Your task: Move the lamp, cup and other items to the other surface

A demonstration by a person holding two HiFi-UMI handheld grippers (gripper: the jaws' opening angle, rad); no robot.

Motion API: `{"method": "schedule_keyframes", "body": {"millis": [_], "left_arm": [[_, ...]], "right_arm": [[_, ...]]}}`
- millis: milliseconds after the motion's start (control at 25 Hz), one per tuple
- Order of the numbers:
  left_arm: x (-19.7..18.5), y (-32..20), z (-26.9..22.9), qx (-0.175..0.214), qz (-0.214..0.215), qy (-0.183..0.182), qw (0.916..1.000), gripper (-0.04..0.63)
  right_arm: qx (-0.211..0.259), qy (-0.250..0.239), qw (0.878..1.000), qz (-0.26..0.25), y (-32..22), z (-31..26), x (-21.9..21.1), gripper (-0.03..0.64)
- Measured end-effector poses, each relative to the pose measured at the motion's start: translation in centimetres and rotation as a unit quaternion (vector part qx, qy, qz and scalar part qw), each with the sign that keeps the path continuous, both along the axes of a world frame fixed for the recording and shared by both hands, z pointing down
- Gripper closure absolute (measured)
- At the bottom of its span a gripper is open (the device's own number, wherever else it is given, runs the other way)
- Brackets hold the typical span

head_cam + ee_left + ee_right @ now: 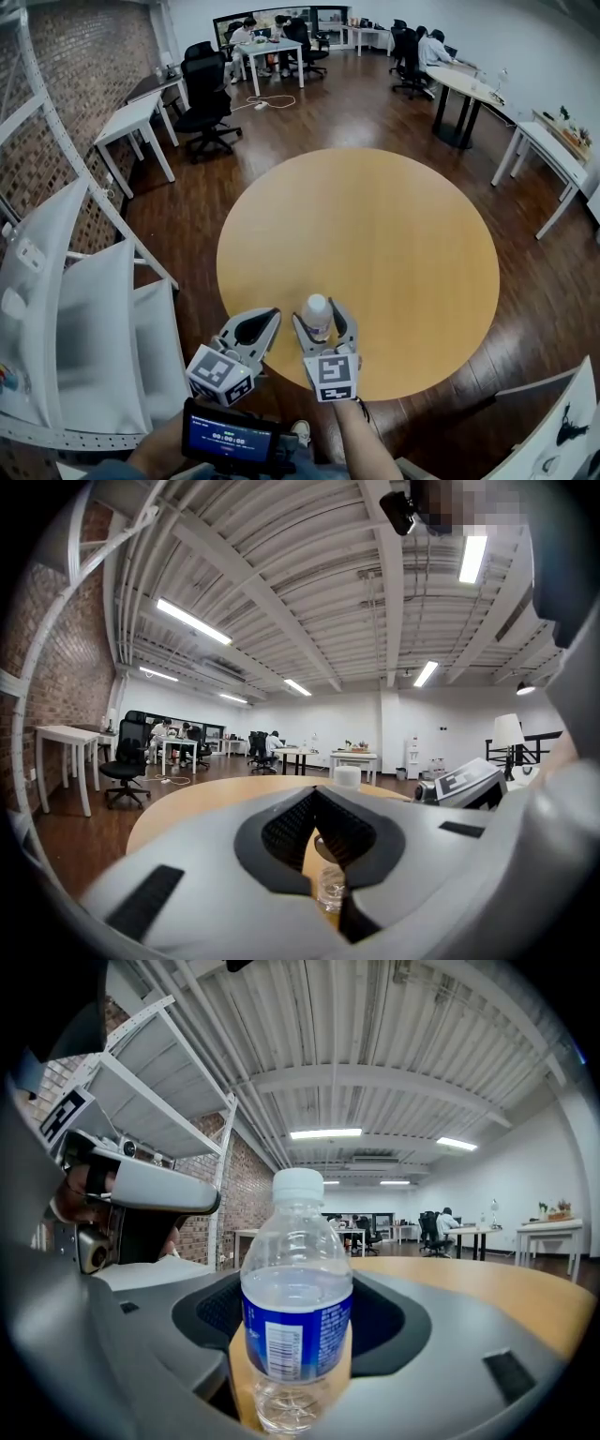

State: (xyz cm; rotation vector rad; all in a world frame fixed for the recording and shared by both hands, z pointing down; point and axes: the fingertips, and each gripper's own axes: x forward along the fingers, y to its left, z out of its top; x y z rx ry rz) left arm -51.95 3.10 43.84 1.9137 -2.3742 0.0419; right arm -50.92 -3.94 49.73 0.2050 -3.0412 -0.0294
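Note:
A clear water bottle (316, 306) with a white cap and blue label (296, 1321) stands upright at the near edge of the round wooden table (375, 216). My right gripper (320, 319) is open around it, with a slim strip of table showing between the bottle and each pad. My left gripper (272, 315) hovers just to the bottle's left, shut and empty. In the left gripper view its tips (315, 795) meet, and the bottle (331, 885) shows below them. A white lamp shade (508, 730) appears far right in that view.
A white shelving rack (84, 309) stands close on the left. Black office chairs (206, 103) and white desks (136, 117) lie beyond the table. People sit at desks at the back. A small screen device (228, 438) sits by the person's hands.

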Motion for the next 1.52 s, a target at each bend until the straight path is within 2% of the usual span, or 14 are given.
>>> {"method": "schedule_keyframes", "body": {"millis": [280, 440, 960, 1320, 1520], "left_arm": [[0.7, -0.1, 0.1, 0.0, 0.006, 0.001, 1.0, 0.592], [0.7, 0.3, 0.1, 0.0, 0.004, 0.002, 1.0, 0.592], [1.5, 2.0, -0.5, 0.004, -0.006, 0.002, 1.0, 0.592], [4.9, 1.3, -1.6, 0.013, 0.01, 0.008, 0.9998, 0.592], [8.4, -0.1, -2.7, 0.02, 0.034, 0.016, 0.9991, 0.592]], "right_arm": [[-0.012, 0.015, 1.0, 0.005, 0.2, 0.5, 0.3, 0.281], [-0.022, 0.013, 1.0, 0.009, -0.1, 0.3, 0.3, 0.235], [0.003, -0.005, 1.0, 0.022, 0.1, -2.1, 2.1, 0.235], [0.001, -0.021, 1.0, 0.019, 0.8, -4.8, 6.4, 0.236], [0.006, -0.022, 0.999, 0.023, 0.7, -7.2, 10.6, 0.276]]}}
